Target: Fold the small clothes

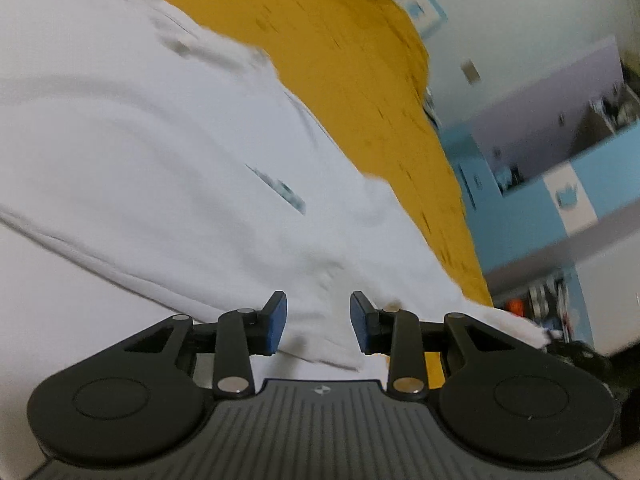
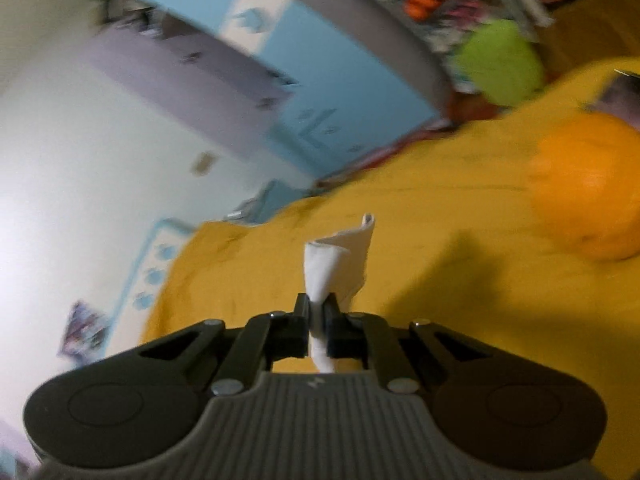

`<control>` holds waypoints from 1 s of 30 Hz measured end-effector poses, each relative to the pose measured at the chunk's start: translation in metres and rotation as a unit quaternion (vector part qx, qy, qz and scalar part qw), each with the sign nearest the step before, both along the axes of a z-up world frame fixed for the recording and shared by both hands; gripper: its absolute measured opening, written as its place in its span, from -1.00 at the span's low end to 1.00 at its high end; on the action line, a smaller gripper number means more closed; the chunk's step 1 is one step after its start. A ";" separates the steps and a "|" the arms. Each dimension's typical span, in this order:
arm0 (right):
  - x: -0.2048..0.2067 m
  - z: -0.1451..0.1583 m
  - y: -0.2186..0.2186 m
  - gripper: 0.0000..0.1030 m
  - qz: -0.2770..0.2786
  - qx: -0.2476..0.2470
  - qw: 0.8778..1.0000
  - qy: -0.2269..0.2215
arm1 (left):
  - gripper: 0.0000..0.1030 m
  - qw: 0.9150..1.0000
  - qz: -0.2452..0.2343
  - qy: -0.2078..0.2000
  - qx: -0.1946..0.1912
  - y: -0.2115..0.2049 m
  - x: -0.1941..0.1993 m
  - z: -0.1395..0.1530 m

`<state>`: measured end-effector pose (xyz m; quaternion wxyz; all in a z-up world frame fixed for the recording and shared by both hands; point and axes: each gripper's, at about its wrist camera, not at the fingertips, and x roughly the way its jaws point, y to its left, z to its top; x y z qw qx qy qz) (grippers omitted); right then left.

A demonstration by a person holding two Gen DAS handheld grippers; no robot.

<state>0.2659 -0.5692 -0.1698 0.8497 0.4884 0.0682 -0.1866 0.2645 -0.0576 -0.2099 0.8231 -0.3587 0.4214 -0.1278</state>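
Mustard-yellow bedcover [image 1: 360,80] fills most of both views and is the work surface. Both frames are motion-blurred, so fine detail is soft.

White garment [image 1: 160,152] lies spread flat on the bedcover and takes up the left and centre of the left wrist view. A small dark-blue mark [image 1: 280,190] sits near its middle; print unreadable. One corner of the cloth trails off toward the right edge [image 1: 516,324] of that view.

Blue-and-white furniture [image 2: 320,80] stands along the wall beyond the bed. Orange rounded object [image 2: 592,188] sits on the cover at the right of the right wrist view; can't tell what it is. Green blob [image 2: 500,64] lies further back, also unidentifiable.

Left gripper [image 1: 318,326]: jaws spread, blue pads [image 1: 276,326] visible, garment edge lying in the gap between them. Can't tell if the pads touch the fabric.

Right gripper [image 2: 318,328]: jaws pressed together on a bunched strip of the white cloth [image 2: 336,264], which sticks up past the fingertips as a rolled, curled tuft above the yellow cover.
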 end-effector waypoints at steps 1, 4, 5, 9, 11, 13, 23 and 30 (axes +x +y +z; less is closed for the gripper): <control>0.003 0.013 0.018 -0.96 0.018 -0.010 1.000 -0.013 | -0.25 1.000 0.013 -0.002 -0.003 0.010 -0.004 0.001; 0.015 0.048 0.080 -0.96 0.089 -0.022 0.995 -0.050 | -0.25 0.998 0.049 -0.025 0.004 0.043 -0.018 0.008; 0.020 0.059 0.106 -0.96 0.117 -0.028 0.991 -0.059 | -0.25 0.998 0.055 -0.035 0.008 0.052 -0.022 0.011; 0.040 0.085 0.215 -0.96 0.225 -0.054 0.969 -0.086 | -0.25 0.995 0.082 -0.049 -0.013 0.100 -0.038 0.012; 0.052 0.080 0.274 -0.95 0.290 -0.048 0.952 -0.087 | -0.25 0.993 0.109 -0.048 -0.022 0.126 -0.048 0.009; 0.064 0.060 0.332 -0.95 0.346 -0.024 0.936 -0.065 | -0.25 0.988 0.143 -0.051 -0.032 0.153 -0.060 0.003; 0.080 -0.104 0.516 -0.37 0.504 0.030 0.847 0.163 | -0.25 0.975 0.207 -0.050 -0.064 0.216 -0.082 -0.020; 0.050 -0.049 0.435 0.06 0.486 -0.006 0.870 0.085 | -0.25 0.976 0.207 -0.035 -0.059 0.212 -0.063 -0.030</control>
